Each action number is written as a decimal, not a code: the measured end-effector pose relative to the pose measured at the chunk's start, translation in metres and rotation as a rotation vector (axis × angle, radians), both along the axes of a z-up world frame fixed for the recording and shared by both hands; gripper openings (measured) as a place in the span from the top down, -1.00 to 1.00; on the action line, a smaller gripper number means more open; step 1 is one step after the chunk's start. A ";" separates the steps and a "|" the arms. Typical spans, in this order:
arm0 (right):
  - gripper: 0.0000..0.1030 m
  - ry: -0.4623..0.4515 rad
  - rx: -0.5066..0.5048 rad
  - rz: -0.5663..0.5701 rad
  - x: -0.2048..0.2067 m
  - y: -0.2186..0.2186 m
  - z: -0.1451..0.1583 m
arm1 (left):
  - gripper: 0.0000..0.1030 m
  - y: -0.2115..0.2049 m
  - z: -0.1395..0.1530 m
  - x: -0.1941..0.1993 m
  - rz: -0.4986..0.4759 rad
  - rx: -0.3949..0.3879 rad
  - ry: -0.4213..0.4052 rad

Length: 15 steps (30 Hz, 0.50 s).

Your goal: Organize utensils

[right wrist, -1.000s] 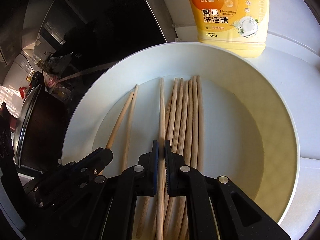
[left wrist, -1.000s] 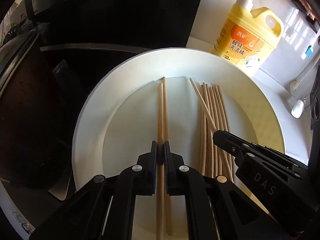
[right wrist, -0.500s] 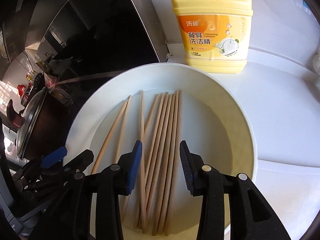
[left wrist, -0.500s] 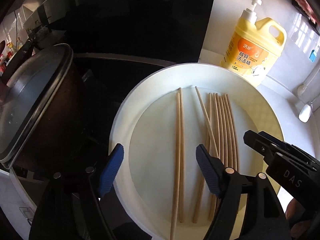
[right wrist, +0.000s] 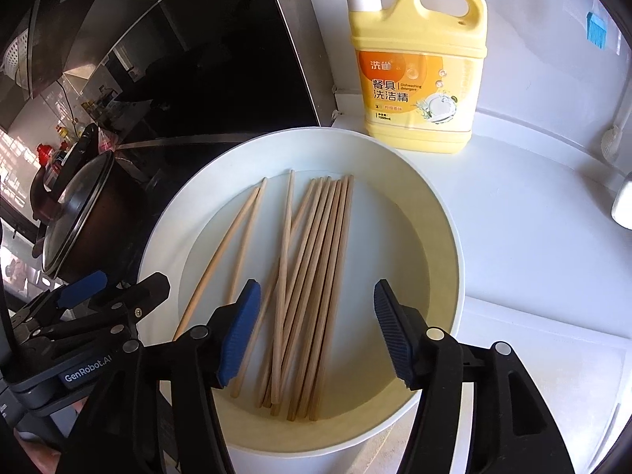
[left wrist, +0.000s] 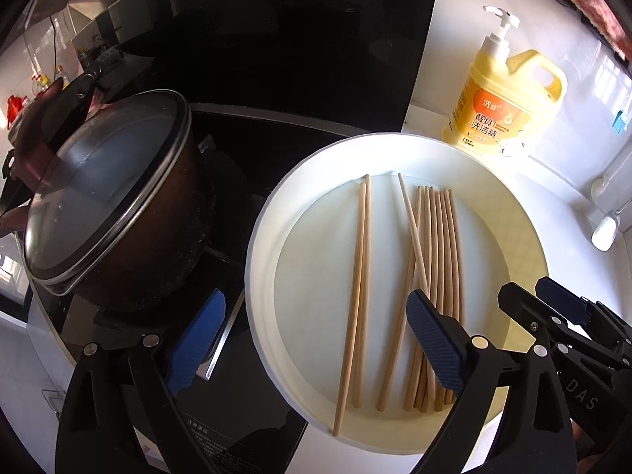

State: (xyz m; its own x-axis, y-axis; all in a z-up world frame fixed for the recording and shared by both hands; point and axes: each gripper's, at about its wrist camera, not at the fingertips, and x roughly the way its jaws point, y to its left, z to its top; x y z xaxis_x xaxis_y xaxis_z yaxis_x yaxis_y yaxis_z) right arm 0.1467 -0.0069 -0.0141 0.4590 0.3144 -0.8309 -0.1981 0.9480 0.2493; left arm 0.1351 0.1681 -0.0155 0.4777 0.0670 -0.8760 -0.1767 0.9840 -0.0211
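Note:
Several wooden chopsticks lie in a wide white plate [left wrist: 262,237] [right wrist: 448,237]. A separate pair [left wrist: 360,276] [right wrist: 241,241] rests on the plate's left side. A bundle [left wrist: 438,272] [right wrist: 316,260] lies right of it, with one stick crossing it at a slant. My left gripper [left wrist: 316,316] hovers above the pair, its jaws opening wide, with nothing pressed between the pads. Above the bundle, my right gripper [right wrist: 316,328] hangs with its jaws also opening and holding nothing. Each gripper shows at the edge of the other's view.
A dark pot with a glass lid [left wrist: 106,197] sits on the black cooktop [left wrist: 252,146] left of the plate. A yellow dish-soap bottle [left wrist: 505,106] [right wrist: 418,67] stands behind the plate on the white counter [right wrist: 533,237]. A white spoon [left wrist: 604,233] lies far right.
Both grippers were shut on chopsticks a second ago; both have let go, opened and risen back from the plate. The released sticks now lie in the plate.

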 end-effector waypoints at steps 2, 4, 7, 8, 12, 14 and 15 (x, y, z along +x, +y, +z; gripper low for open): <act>-0.18 -0.007 -0.004 0.003 -0.004 0.000 0.004 | -0.78 0.000 0.003 -0.004 0.004 0.002 -0.003; -0.21 -0.012 -0.012 0.008 -0.007 0.000 0.007 | -0.79 0.000 0.007 -0.008 0.005 0.004 -0.006; -0.21 -0.015 -0.019 0.001 -0.010 -0.003 0.012 | -0.79 0.001 0.013 -0.012 0.006 0.000 -0.011; -0.21 -0.013 -0.016 0.000 -0.011 -0.004 0.013 | -0.79 0.001 0.015 -0.014 0.009 -0.001 -0.015; -0.24 -0.011 -0.018 -0.011 -0.016 -0.007 0.019 | -0.81 0.001 0.023 -0.020 0.018 -0.010 -0.031; -0.24 -0.012 -0.018 -0.011 -0.019 -0.007 0.021 | -0.82 0.001 0.027 -0.023 0.020 -0.010 -0.038; -0.24 -0.012 -0.018 -0.010 -0.020 -0.007 0.022 | -0.82 0.002 0.029 -0.024 0.021 -0.009 -0.042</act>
State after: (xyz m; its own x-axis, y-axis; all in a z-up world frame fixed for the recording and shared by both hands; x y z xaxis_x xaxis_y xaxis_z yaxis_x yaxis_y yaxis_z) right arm 0.1269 -0.0144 0.0079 0.4724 0.2948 -0.8306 -0.1915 0.9542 0.2298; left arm 0.1109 0.1699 0.0134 0.5128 0.0700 -0.8556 -0.1963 0.9798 -0.0375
